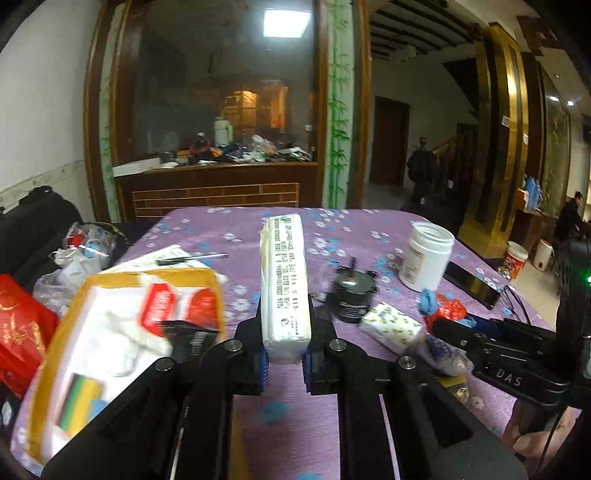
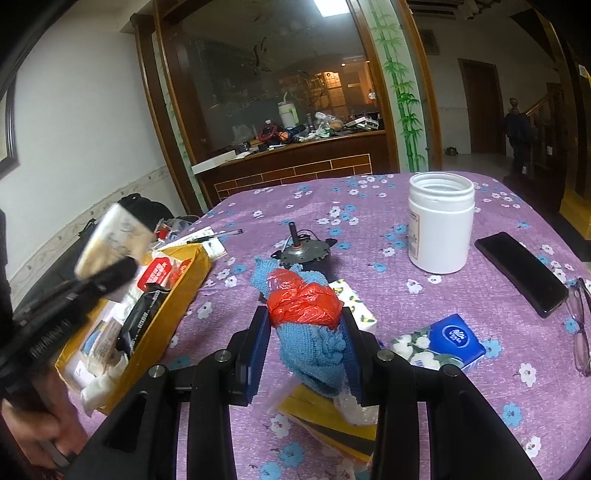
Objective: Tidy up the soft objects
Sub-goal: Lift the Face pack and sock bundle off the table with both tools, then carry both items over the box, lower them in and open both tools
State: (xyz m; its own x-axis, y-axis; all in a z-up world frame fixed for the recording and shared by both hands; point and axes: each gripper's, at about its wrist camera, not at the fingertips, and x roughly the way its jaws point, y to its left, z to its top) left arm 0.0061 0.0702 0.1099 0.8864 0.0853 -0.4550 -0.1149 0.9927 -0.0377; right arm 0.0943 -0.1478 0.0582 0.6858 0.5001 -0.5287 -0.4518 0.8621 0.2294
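Dim indoor light from a ceiling panel (image 1: 287, 23) far beyond the tongs, fisheye-bent dark edges, motion blur left of them.

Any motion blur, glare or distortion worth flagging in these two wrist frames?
Left wrist view: the yellow box and motor are smeared, while the held tissue pack stays sharp. Right wrist view: mostly crisp, only the left gripper blurs. Both show fisheye bending, dark corners, and a ceiling-light reflection in the glass partition.

left wrist: close, low, faces across purple table (image 1: 221, 229) | right wrist: same facing, further right | shared: white jar (image 1: 426, 258), motor (image 2: 304, 253)
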